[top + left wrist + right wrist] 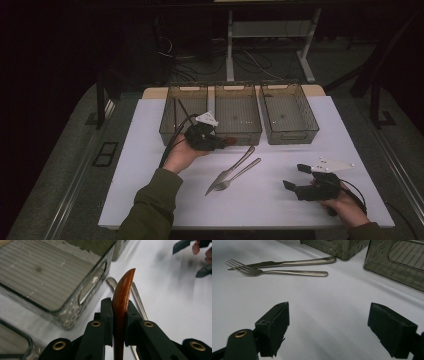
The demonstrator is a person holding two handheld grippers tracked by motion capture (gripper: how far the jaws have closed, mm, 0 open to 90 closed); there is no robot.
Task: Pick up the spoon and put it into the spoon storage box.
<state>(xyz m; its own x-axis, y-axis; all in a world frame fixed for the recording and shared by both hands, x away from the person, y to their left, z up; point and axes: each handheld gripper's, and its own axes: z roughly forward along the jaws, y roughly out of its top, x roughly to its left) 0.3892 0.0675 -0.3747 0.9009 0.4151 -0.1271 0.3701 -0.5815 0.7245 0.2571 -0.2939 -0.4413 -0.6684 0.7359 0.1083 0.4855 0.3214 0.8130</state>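
Observation:
My left gripper (223,142) hangs just in front of the middle bin (240,137), shut on a slim brown wooden utensil (231,142). In the left gripper view the wooden utensil (121,297) stands edge-on between the two pads (107,315), its curved tip pointing past them. A steel knife (231,171) and a steel fork (239,174) lie side by side on the white table top (150,165), between both hands. My right gripper (295,176) rests low at the right front, open with nothing in it. In the right gripper view its jaws (329,325) stand wide apart facing the fork (274,272) and knife (292,263).
Three clear plastic bins stand in a row at the back: left bin (169,131), middle one, right bin (290,137). The middle bin (75,312) is close on the left in the left gripper view. Bare table lies between the right gripper and the cutlery.

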